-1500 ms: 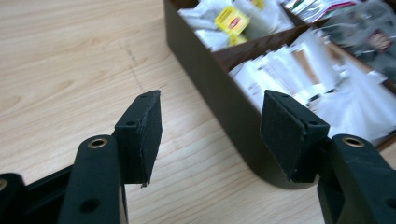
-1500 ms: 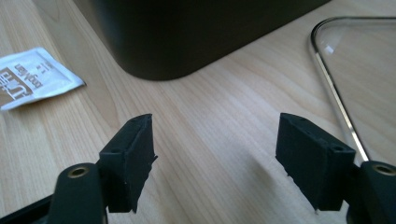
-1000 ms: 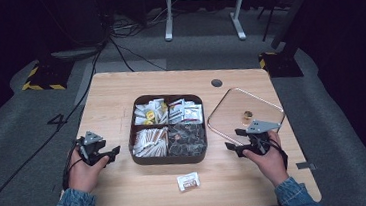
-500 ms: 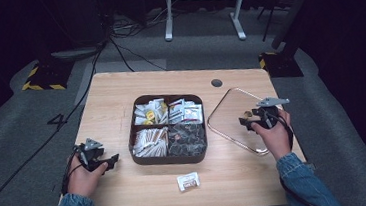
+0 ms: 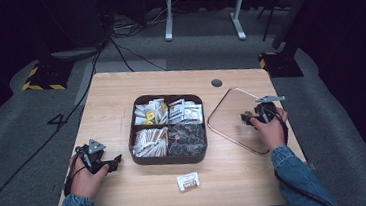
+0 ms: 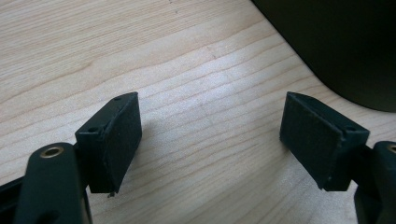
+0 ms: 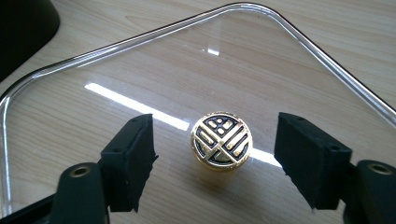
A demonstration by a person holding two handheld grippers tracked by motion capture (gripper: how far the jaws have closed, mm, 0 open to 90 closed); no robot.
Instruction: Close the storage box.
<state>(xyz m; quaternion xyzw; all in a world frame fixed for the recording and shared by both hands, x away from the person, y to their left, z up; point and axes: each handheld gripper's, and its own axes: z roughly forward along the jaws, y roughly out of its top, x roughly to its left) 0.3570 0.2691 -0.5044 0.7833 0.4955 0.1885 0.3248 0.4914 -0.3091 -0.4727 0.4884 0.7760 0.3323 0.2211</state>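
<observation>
Your left tool (image 5: pixel 118 160) sits at the lower left of the high view, pads spread with bare bench (image 6: pixel 196 70) between them, having just been opening, so leave it parked beside the dark box (image 5: pixel 168 128). At the right, your right tool (image 7: pixel 215 161) stands apart around the gold knob (image 7: pixel 222 141) of the glass lid (image 5: pixel 233 121). It is not yet pinched; centre it, close squarely, then lift level.
</observation>
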